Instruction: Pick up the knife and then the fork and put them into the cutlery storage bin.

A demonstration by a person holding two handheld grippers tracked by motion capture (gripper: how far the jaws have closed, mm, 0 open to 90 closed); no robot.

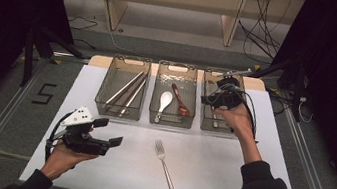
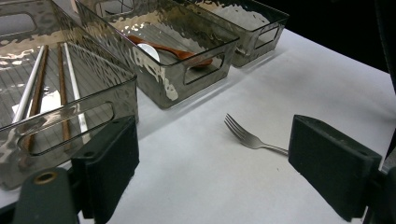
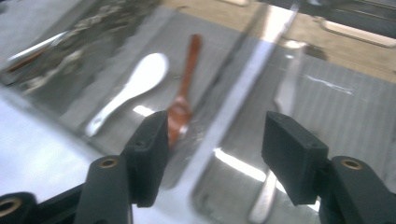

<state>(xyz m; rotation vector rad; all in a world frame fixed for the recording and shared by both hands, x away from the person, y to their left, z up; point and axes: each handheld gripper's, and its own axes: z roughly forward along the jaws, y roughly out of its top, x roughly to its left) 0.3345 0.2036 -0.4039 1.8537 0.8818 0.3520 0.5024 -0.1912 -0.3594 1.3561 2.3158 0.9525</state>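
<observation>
While fork lies mid-mat, 3 bins behind, unobstructed.

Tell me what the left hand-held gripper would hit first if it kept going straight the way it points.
Probably the fork. In the left gripper view it lies on the white table between the open jaws of the left hand-held gripper, tines nearer the trays. Depth is hard to judge, so the gripper could pass above it.

Three bins side by side behind fork, chopsticks in left bin, two spoons in middle
</observation>
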